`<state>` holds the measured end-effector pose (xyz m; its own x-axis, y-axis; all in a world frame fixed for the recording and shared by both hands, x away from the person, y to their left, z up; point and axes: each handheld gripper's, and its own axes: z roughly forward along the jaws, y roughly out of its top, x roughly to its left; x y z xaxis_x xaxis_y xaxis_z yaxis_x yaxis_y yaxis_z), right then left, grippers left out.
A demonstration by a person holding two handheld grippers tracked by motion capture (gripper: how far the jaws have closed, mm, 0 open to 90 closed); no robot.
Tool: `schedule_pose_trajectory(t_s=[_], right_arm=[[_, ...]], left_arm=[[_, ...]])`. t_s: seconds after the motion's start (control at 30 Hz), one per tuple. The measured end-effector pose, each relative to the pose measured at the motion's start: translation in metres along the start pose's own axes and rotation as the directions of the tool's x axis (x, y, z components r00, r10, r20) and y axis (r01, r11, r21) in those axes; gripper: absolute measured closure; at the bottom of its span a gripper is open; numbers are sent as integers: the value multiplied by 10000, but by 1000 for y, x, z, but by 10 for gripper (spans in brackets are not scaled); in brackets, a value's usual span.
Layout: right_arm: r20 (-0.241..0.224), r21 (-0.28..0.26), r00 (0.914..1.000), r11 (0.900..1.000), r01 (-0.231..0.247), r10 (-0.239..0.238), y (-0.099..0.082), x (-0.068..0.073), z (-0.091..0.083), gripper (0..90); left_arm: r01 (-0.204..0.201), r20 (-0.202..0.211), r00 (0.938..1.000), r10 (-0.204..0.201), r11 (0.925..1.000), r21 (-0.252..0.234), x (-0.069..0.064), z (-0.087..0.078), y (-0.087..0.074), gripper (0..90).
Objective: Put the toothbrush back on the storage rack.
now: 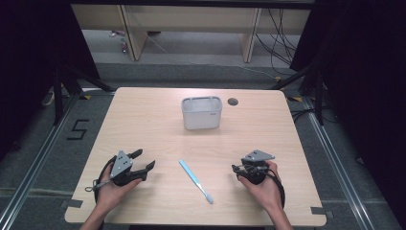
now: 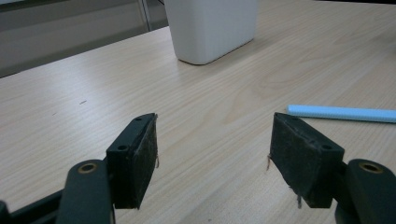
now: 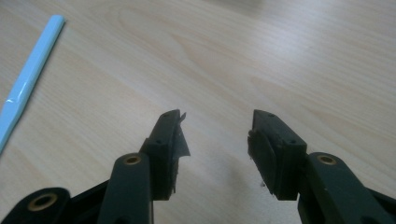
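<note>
While both tools sit idle at the near edge, the scene catalogues as follows.

Item: toothbrush (image 1: 196,181), pale blue, lying flat on the worktop (image 1: 143,124) near centre, between the two hands; handle end points far-left, bristle end near-right. Untouched.

Item: cup (image 1: 201,112), white, open-topped, upright at far centre, well apart from the toothbrush. Likely destination.

Item: left hand-held gripper (image 1: 141,165), near left, released, jaws wide with nothing between them; in the left gripper view the toothbrush handle (image 2: 341,113) lies just beyond the right-hand pad, and the cup (image 2: 212,28) stands farther off.

Item: right hand-held gripper (image 1: 238,168), near right, released, jaws apart and empty; in the right gripper view the toothbrush (image 3: 28,79) lies off to the left of the jaws.

Risks, as judged:
- The toothbrush is thin and lies flat on the wood; pads coming down too high could close on air, while pads pressed too low could scrape the worktop and skid the handle away.
- A pinch near one end could let the long handle swing or droop, and the loose end could strike the cup rim instead of dropping in.
- The cup looks light; a sideways knock from the toothbrush or a jaw could tip or shove it.
- Both hands reaching inward at once could collide over the toothbrush.
</note>
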<state>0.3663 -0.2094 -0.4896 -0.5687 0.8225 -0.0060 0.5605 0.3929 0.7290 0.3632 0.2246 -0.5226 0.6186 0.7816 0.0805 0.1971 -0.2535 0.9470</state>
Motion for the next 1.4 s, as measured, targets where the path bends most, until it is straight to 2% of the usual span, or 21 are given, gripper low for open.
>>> schedule_pose_trajectory(t_s=[0.07,0.13,0.23,0.3,0.33,0.37,0.4,0.43,0.47,0.5,0.63,0.73,0.87,0.9,1.0,1.03,1.07,1.1,1.23,1.3,1.4], right_arm=[[-67,210,9999,9997,-120,122,3,3,-1,558],[-118,457,9999,9989,109,-104,6,4,-1,565],[-262,960,9997,9954,31,-6,12,7,-2,569],[-380,1225,9989,9920,303,-258,15,7,-1,573],[-534,1567,9983,9875,-136,222,17,12,0,576],[-608,1799,9981,9837,-27,138,20,12,-1,582],[-647,1782,9977,9835,314,-202,21,11,1,586],[-674,2019,9977,9794,82,56,22,14,0,588],[-690,2126,9975,9767,301,-157,24,13,1,590],[-711,2243,9974,9742,257,-100,26,14,2,593],[-816,3073,9967,9514,225,28,33,19,2,605],[-1159,3397,9932,9400,306,95,37,23,4,630],[-1309,3722,9913,9273,400,98,43,32,7,660],[-1338,3889,9908,9207,332,208,45,35,8,667],[-1431,4299,9897,9012,553,75,51,42,12,683],[-1656,4341,9861,8971,823,-103,52,43,14,687],[-1566,4523,9877,8887,751,-38,54,46,14,691],[-1737,4544,9844,8847,1038,-262,56,47,17,692],[-1757,5129,9843,8517,1075,-183,63,58,22,693],[-1934,5217,9803,8418,1385,-414,66,61,26,692],[-2048,5175,9764,8391,1676,-687,70,69,32,693]], left_arm=[[-20,18,10000,20,10000,16,0,0,0,315],[-53,22,10000,53,10000,46,-1,1,0,315],[-68,110,9999,69,10000,-37,-1,2,0,313],[-47,134,9999,47,10000,10,-1,2,0,311],[-48,99,9999,47,9999,100,-1,2,0,310],[-51,95,9999,50,9999,135,-1,2,0,310],[-50,100,9999,49,9999,133,-1,2,0,311],[-45,107,9999,44,9998,173,-1,1,1,310],[-48,108,9999,47,9998,172,-1,1,1,311],[-45,105,9999,43,9999,133,-1,2,0,310],[-39,120,9999,37,9999,160,-1,2,0,310],[-95,107,9999,93,9998,199,-1,2,1,309],[-144,119,9998,141,9996,261,-2,2,1,307],[-139,126,9998,136,9996,259,-2,2,1,307],[-103,176,9998,100,9998,168,-2,3,0,306],[-105,178,9998,102,9998,172,-2,3,0,306],[-103,188,9998,100,9998,179,-2,3,0,306],[-99,195,9998,96,9998,180,-2,3,0,306],[-154,203,9997,149,9996,226,-2,3,1,306],[-186,178,9997,180,9993,337,-2,3,1,306],[-207,179,9996,200,9992,347,-2,3,1,306]])
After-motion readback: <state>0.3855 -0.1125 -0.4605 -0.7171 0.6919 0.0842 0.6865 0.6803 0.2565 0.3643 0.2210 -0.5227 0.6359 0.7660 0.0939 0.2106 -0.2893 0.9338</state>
